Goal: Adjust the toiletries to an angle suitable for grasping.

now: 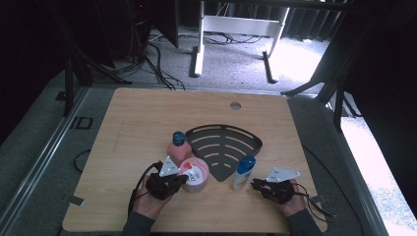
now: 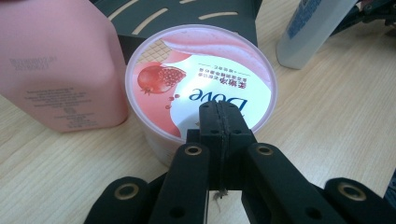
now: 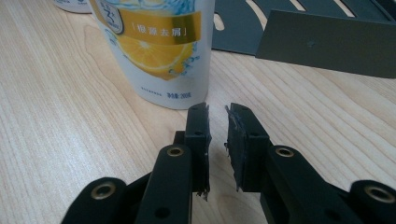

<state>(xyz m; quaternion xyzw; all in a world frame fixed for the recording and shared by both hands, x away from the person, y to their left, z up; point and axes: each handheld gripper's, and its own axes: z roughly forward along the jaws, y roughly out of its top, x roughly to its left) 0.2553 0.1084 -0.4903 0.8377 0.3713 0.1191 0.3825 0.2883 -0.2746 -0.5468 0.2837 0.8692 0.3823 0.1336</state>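
Observation:
My left gripper [image 1: 182, 180] [image 2: 222, 113] is shut with nothing between its pads, and its tips hang just over the near rim of a round pink Dove tub [image 1: 194, 174] [image 2: 201, 84] with a pomegranate on the lid. A pink bottle [image 1: 177, 146] [image 2: 56, 70] with a blue cap stands right behind the tub. My right gripper [image 1: 254, 185] [image 3: 218, 114] stands open by a narrow gap, empty, close in front of an upright white bottle [image 1: 243, 172] [image 3: 159, 46] with a lemon label and blue cap. It does not touch the bottle.
A black fan-shaped slotted rack [image 1: 223, 145] [image 3: 327, 42] lies flat at the table's middle, behind the tub and white bottle. The wooden table [image 1: 137, 118] has a round cable hole [image 1: 235, 105] near its far edge. Cables trail off both grippers.

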